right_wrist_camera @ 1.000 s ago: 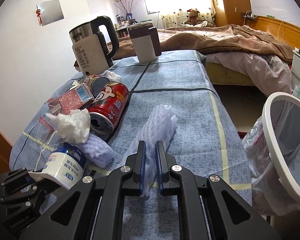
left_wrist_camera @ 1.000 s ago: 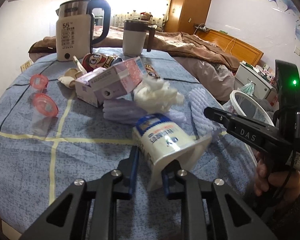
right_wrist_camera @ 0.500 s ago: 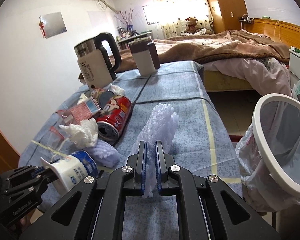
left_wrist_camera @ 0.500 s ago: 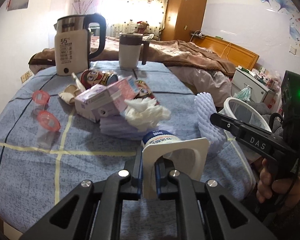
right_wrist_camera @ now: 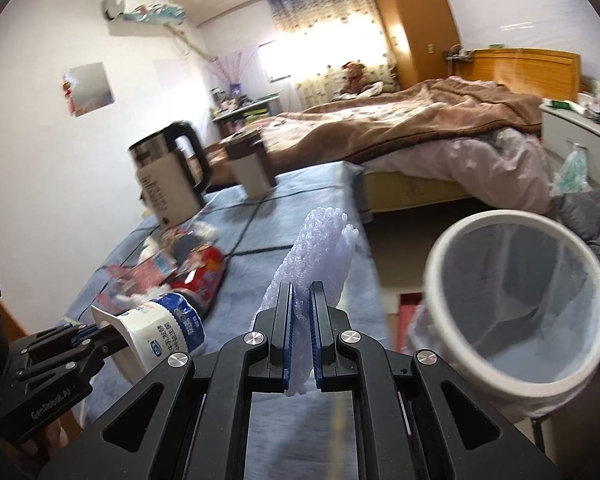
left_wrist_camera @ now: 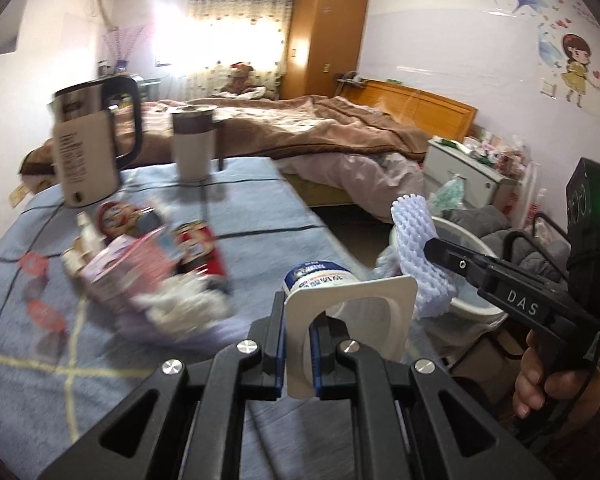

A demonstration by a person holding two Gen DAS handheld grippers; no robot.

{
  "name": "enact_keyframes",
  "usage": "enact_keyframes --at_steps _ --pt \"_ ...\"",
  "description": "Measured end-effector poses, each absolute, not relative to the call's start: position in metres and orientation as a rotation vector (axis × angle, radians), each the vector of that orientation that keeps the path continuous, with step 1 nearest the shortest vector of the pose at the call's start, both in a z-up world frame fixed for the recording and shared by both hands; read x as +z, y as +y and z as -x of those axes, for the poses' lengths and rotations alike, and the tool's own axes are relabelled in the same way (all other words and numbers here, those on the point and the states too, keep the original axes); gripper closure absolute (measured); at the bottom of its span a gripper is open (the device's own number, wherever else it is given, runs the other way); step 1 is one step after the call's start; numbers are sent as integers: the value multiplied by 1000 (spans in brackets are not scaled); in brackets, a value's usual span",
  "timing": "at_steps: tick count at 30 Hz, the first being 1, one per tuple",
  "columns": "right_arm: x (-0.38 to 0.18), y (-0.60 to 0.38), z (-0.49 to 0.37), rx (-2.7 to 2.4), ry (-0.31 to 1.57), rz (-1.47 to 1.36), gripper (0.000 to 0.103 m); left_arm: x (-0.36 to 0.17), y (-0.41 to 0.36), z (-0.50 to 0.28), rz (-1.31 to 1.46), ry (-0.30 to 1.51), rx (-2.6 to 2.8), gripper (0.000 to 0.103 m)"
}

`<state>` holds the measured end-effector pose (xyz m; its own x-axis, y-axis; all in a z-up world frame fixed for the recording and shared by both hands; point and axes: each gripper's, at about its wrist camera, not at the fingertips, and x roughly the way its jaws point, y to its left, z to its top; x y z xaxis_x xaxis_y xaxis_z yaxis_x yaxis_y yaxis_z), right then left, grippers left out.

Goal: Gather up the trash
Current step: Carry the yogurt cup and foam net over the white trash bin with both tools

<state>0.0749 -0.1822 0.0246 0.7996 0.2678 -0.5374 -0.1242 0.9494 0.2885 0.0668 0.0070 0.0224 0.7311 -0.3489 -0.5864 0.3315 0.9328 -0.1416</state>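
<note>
Pinching the yogurt cup (left_wrist_camera: 332, 292) by its stiff square rim, the left tool (left_wrist_camera: 299, 354) carries something light but crushable, while the right tool (right_wrist_camera: 300, 342) squeezes the soft, springy foam net (right_wrist_camera: 320, 248) low down, beside the bin (right_wrist_camera: 516, 304).

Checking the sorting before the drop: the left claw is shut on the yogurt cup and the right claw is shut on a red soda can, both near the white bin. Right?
Not quite. The right claw is shut on white foam netting, as the right wrist view shows; the red soda can lies on the table. The left claw does grip the yogurt cup, near the white bin.
</note>
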Motion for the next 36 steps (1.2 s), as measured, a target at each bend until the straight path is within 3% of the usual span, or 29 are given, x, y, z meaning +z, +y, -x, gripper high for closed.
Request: enact_keyframes --at_steps 13,31,33,36 --pt "30 -286 -70 1 615 -282 95 31 -108 -105 -3 638 -596 93" --pt "-23 -355 -94 -130 778 -245 94 -7 -199 -141 -64 778 -663 91" --pt "-26 -356 -97 -140 794 -233 92 -9 -204 -143 -71 787 -661 87" --pt "-30 -356 -100 -137 815 -225 88 -12 -204 -145 -61 799 -665 55"
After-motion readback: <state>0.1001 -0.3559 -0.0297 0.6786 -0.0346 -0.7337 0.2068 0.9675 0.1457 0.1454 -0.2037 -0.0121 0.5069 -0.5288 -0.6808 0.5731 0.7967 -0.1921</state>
